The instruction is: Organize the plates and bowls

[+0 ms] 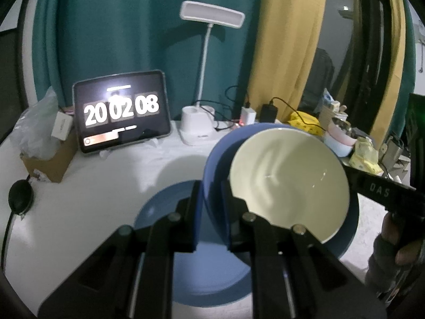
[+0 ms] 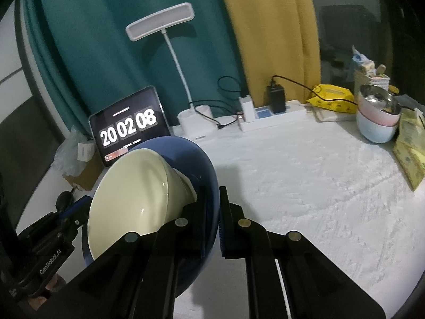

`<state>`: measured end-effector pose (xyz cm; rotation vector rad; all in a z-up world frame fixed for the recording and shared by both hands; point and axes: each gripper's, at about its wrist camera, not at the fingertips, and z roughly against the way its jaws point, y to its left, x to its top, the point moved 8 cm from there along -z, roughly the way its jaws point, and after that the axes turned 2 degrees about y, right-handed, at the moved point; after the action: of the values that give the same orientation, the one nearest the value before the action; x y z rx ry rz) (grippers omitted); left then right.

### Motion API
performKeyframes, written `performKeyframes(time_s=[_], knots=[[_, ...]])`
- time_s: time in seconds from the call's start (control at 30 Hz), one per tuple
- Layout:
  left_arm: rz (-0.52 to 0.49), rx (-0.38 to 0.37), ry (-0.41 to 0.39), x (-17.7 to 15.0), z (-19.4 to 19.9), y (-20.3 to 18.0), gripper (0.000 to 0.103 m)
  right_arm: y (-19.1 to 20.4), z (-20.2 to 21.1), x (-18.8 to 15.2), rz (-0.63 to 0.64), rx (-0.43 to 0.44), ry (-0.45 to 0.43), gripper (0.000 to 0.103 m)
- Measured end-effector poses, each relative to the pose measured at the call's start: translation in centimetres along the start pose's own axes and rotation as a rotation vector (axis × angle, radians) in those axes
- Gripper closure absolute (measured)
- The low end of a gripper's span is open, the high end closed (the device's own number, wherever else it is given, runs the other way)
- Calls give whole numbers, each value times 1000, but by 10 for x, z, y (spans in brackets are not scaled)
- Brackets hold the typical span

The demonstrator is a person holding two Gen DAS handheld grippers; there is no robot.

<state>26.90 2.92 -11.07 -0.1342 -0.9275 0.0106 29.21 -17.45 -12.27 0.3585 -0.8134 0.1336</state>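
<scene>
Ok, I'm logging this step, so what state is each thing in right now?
blue bowl: lifted, tilted, gripped on both rims
cream bowl: nested in the blue bowl
blue plate: flat on the table
left hand-held gripper: shut on the blue bowl
right hand-held gripper: shut on the blue bowl
tablet: on, showing 20 02 08
desk lamp: off

We lose most of the blue plate (image 1: 156, 212) behind the left tool (image 1: 211, 210); the cream bowl (image 2: 127, 202) hides the blue bowl's (image 2: 196, 159) inside, and the stacked bowls' (image 2: 377, 117) contents blur.
</scene>
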Motion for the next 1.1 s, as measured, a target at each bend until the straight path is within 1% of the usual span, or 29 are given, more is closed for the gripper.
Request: performKeyframes(time_s=[0.2, 0.43, 0.97, 1.1], knots=[[28, 19, 5, -1, -1, 23, 91, 20, -14, 1, 22, 12, 22, 94], [49, 40, 19, -5, -5, 40, 91, 34, -32, -2, 35, 26, 50, 94], [64, 88, 87, -15, -29, 59, 91, 36, -72, -13, 15, 62, 131, 94], [62, 97, 85, -13, -31, 59, 91, 34, -78, -12, 5, 75, 145, 94]])
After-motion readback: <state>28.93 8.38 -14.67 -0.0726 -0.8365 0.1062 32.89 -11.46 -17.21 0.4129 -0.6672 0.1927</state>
